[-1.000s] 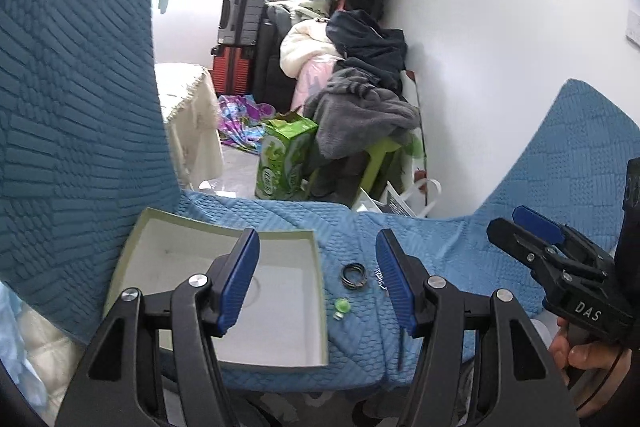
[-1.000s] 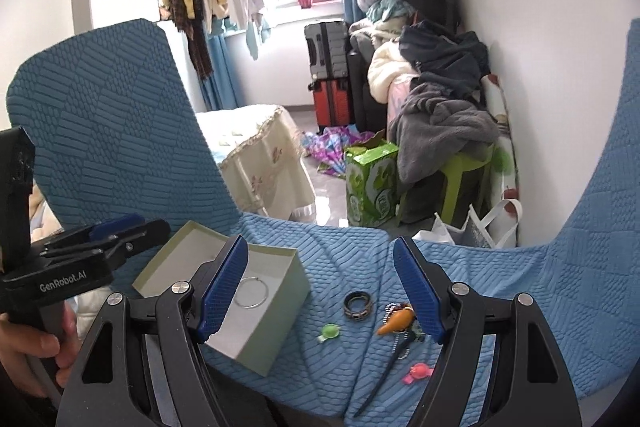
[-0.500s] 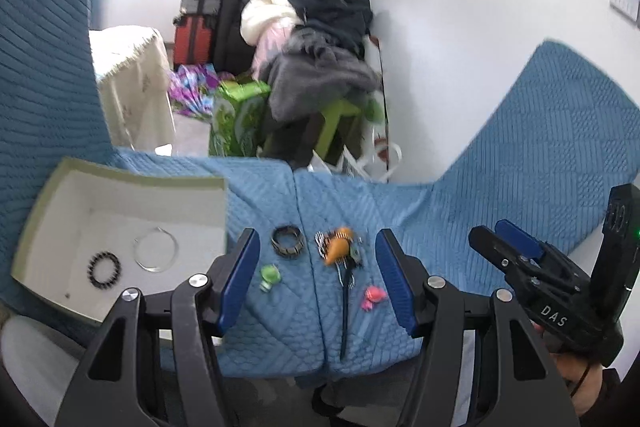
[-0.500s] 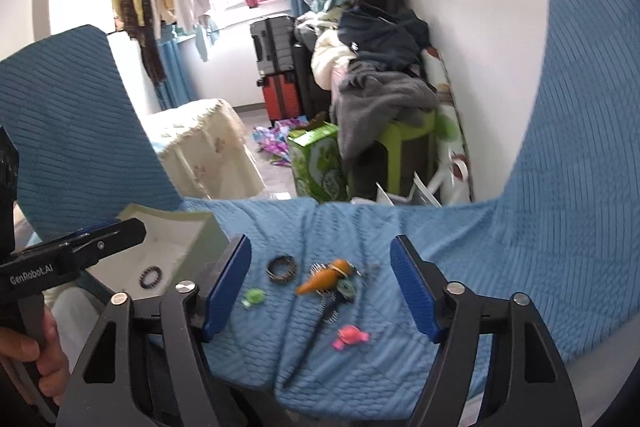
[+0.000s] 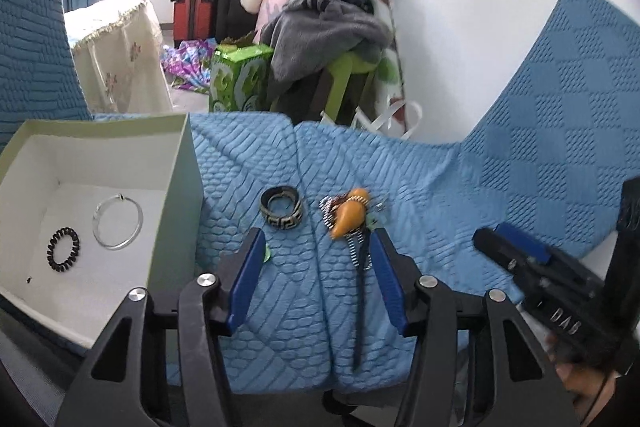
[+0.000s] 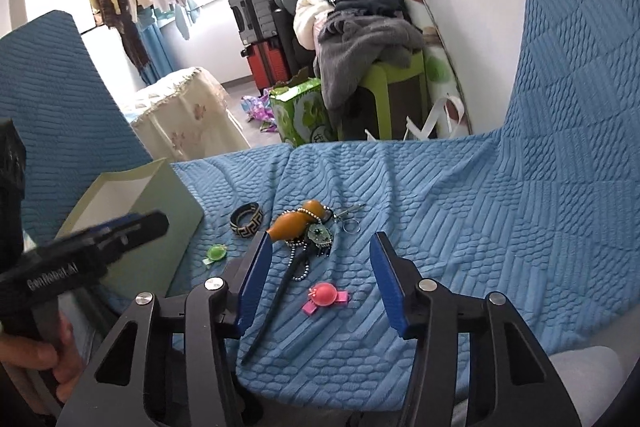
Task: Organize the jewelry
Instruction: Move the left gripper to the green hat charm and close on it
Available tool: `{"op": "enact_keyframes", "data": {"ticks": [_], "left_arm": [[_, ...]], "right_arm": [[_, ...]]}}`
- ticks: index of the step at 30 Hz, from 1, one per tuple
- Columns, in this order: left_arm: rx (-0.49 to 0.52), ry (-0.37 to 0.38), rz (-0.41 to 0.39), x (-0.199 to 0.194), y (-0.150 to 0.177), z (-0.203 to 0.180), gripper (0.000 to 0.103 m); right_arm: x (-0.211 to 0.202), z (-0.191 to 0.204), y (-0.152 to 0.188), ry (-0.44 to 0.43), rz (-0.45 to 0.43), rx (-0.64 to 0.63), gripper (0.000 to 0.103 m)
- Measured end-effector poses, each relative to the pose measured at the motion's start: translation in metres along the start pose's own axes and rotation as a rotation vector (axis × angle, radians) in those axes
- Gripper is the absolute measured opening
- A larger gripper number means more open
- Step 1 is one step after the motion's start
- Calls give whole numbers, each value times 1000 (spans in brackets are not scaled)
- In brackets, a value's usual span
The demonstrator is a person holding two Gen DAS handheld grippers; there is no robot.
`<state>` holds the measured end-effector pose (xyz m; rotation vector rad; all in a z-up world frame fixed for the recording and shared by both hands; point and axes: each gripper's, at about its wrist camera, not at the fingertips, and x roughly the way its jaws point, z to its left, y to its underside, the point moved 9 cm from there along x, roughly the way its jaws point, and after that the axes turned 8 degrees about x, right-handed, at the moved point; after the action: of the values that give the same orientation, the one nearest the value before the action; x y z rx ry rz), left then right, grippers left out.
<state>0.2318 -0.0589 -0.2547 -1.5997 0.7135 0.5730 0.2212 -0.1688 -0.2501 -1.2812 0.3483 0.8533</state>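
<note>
Blue quilt (image 5: 400,163) carries the patterned bangle (image 5: 281,213) beside the box (image 5: 176,163); left claw (image 5: 316,269) and right claw (image 6: 318,279) gape empty, next grasping that bangle

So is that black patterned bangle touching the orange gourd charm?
Apart. In the left wrist view a strip of bare blue cover shows between the bangle and the orange gourd charm.

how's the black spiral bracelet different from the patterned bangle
The black spiral bracelet lies inside the white box, beside a clear hoop; the patterned bangle sits outside on the blue cover. The bracelet is thin, coiled and plain black; the bangle is a wide band with a black-and-cream key pattern. Both lie flat, untouched.
</note>
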Motion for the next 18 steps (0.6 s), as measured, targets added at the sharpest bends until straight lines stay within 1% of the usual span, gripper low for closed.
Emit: {"op": "enact_keyframes", "data": {"ticks": [2,5,7,10,13,18], "left_arm": [[-1,-6,34,13,6,1,47],[18,-32,63,29,11,2,46],[43,-62,88,40,14,2,45],[73,-102,122,56,20,5,44],[88,-129,163,69,27,9,38],[141,-206,171,74,27,15,36]], "right_arm": [[13,-5,-1,7,18,-5,48],[29,-11,-2,-10,53,20,44],[38,-14,-3,-22,70,34,39],[55,-16,-4,-37,98,43,37],[74,-17,-3,-55,135,52,35],[106,-21,-7,-64,173,71,33]]}}
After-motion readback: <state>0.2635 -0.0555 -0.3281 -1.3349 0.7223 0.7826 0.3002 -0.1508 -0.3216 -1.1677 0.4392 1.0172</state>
